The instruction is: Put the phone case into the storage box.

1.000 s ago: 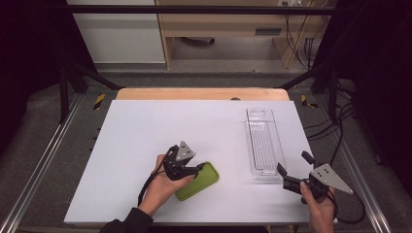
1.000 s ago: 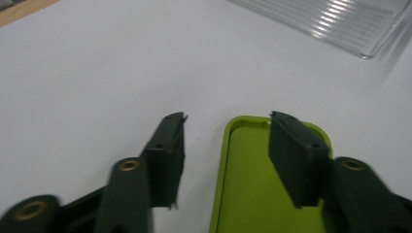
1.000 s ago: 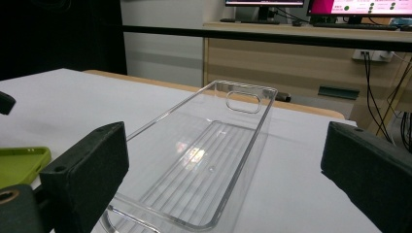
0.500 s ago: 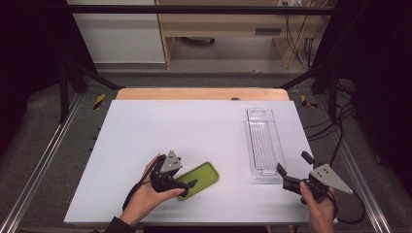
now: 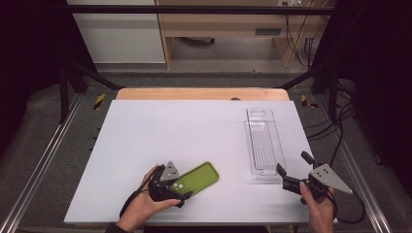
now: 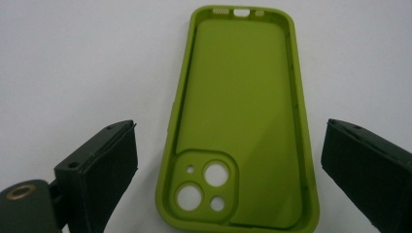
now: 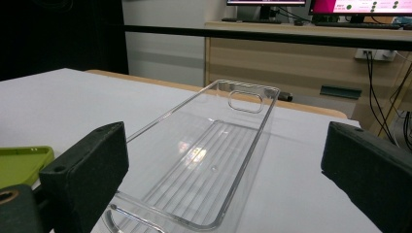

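Note:
A green phone case (image 5: 197, 178) lies inside-up on the white table (image 5: 194, 126) near its front edge. My left gripper (image 5: 179, 188) stands at the camera-cutout end. In the left gripper view the case (image 6: 238, 97) lies between the pads of my left gripper (image 6: 231, 138), with a gap on each side. Those jaws have just been opening and stand open. A clear plastic tray (image 5: 265, 143) lies at the right, empty. My right gripper (image 5: 292, 162) is open just in front of the near end of the tray (image 7: 204, 160), both pads of this gripper (image 7: 227, 141) apart.
A wooden strip (image 5: 201, 93) borders the table's far edge. Metal rails (image 5: 43, 155) run along both sides. Cables (image 5: 335, 131) hang at the right. A wooden desk (image 5: 228, 26) stands behind the table.
The left gripper has slid back toward the near edge and lower, its jaws spread around the green case, which lies flat. The right gripper has stayed put.

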Demonstrator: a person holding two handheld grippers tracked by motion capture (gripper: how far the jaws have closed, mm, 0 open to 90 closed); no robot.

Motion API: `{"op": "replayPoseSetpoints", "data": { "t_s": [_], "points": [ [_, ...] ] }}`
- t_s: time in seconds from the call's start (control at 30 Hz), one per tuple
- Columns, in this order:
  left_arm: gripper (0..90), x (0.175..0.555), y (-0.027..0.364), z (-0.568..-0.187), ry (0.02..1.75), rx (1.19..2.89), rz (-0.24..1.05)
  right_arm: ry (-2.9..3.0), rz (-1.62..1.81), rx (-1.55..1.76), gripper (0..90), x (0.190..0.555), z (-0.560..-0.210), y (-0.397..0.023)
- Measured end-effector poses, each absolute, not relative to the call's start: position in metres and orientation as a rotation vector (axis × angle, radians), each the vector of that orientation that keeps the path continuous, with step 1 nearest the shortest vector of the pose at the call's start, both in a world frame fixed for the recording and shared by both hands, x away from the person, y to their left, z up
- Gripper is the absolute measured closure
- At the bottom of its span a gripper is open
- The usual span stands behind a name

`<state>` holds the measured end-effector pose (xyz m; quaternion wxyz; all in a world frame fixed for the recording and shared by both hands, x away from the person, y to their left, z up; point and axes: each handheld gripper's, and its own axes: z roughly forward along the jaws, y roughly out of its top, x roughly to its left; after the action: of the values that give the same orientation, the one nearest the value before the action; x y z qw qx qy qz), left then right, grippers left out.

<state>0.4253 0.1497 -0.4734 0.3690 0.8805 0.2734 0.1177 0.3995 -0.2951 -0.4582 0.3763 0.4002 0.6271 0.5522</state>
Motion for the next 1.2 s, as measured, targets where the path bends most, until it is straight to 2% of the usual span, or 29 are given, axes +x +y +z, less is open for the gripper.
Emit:
{"op": "replayPoseSetpoints", "data": {
  "t_s": [0.73,1.2],
  "points": [
    [6.8,0.4277,0.146,-0.4804,0.655,2.326,0.243,1.607,1.418,1.026,3.5,0.3994,-0.4582,-0.2944],
    [12.2,0.4302,0.1475,-0.4824,0.623,2.35,0.246,1.609,1.418,1.023,3.5,0.3994,-0.458,-0.2935]
  ]
}}
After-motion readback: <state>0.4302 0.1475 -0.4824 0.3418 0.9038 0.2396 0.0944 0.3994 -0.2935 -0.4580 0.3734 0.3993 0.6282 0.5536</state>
